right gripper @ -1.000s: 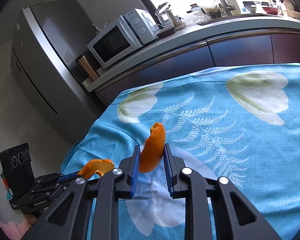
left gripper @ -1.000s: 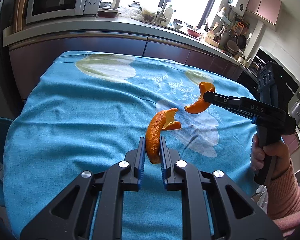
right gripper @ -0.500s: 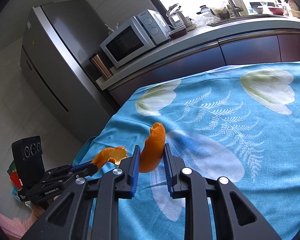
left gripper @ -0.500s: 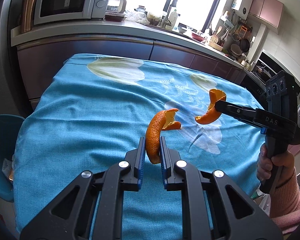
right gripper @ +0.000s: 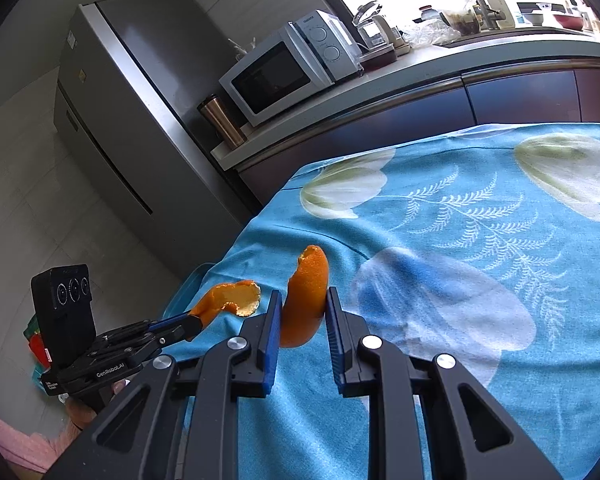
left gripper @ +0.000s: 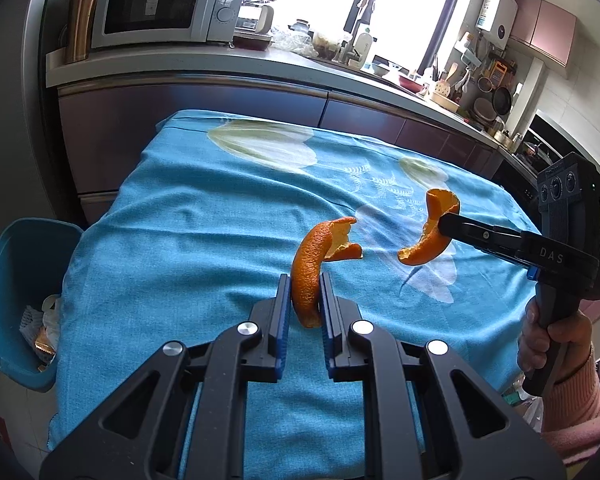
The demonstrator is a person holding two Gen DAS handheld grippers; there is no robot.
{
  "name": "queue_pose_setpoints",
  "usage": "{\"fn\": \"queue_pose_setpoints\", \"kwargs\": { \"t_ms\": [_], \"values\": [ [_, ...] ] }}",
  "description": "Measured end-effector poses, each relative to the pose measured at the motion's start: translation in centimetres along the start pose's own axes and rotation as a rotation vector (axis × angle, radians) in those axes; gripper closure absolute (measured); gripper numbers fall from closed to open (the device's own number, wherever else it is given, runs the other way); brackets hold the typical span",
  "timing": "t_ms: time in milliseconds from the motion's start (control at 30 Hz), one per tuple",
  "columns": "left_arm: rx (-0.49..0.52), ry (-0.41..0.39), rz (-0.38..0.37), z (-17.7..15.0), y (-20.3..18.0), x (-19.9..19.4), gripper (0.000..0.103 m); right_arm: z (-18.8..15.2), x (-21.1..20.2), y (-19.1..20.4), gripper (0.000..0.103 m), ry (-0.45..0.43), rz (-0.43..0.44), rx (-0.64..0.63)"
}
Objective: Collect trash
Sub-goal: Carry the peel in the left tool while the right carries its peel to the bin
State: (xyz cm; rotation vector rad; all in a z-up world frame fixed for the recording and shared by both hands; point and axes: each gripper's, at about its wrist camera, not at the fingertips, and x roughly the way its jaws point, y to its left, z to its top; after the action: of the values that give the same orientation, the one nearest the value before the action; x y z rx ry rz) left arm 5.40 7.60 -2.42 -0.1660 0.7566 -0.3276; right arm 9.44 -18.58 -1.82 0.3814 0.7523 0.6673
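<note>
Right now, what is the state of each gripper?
Left gripper: shut on a curled orange peel.
Right gripper: shut on another orange peel.

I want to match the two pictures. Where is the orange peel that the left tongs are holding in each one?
Left wrist view: the orange peel stands bottom centre, pinched between the left tongs, above the blue cloth.
Right wrist view: the same peel is at lower left, sticking out of the left tongs' tip, just left of the right tongs.
Shared landmark: the white microwave on the counter.
</note>
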Motion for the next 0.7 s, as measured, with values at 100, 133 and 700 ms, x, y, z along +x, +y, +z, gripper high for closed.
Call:
{"fn": "queue_pose_setpoints", "kwargs": {
  "t_ms": [100,133,700],
  "values": [
    [-0.005,-0.007,0.008,-0.1,0.6,-0.6,0.089,0.0,0.5,0.5,0.083,0.007,0.009,-0.004],
    [-0.007,-0.008,0.010,-0.1,0.8,-0.8,0.089,0.0,0.7,0.7,0.083,0.009,0.011,-0.006],
    [-0.058,-0.039,0.060,-0.9,4.3,-3.5,0.089,-0.1,3.5,3.8,0.083,0.046,0.064,-0.043]
  ]
}}
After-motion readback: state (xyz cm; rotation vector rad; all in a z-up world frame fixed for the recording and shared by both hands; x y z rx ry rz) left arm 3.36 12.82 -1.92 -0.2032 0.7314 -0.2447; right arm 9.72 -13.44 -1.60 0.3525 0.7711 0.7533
